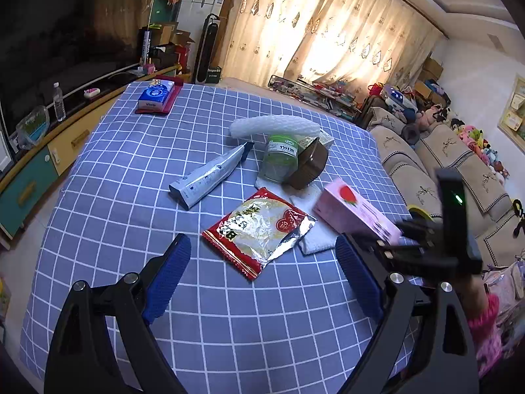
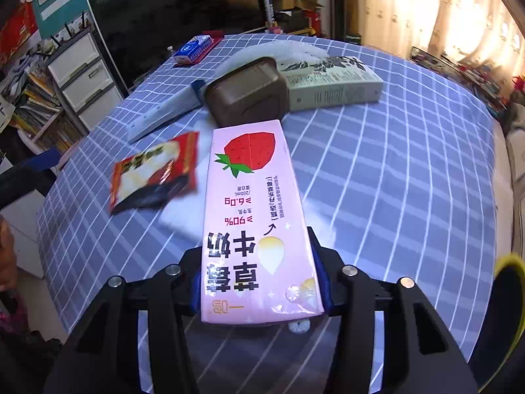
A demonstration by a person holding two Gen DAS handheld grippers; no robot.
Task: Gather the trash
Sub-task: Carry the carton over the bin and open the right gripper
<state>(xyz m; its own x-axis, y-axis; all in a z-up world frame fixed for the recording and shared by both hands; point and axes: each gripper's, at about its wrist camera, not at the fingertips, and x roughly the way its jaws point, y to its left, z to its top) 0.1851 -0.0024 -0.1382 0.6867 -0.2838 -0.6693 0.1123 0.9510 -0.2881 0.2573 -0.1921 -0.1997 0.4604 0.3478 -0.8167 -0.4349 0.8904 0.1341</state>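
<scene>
Blue checked tablecloth (image 1: 108, 177) littered; sofa (image 1: 436, 164) beside; left gripper (image 1: 264, 262) spread; right gripper (image 2: 259, 279) pinching pink carton (image 2: 252, 210).

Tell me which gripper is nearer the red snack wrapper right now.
Left. The left gripper hangs open just short of the red snack wrapper, fingers either side. The right gripper, clamping the pink milk carton, is off to the wrapper's right.

A checked bench (image 1: 98, 180) carries a tissue pack (image 1: 156, 95); behind stand a TV (image 1: 75, 29), curtains (image 1: 328, 29) and a sofa (image 1: 443, 161).
</scene>
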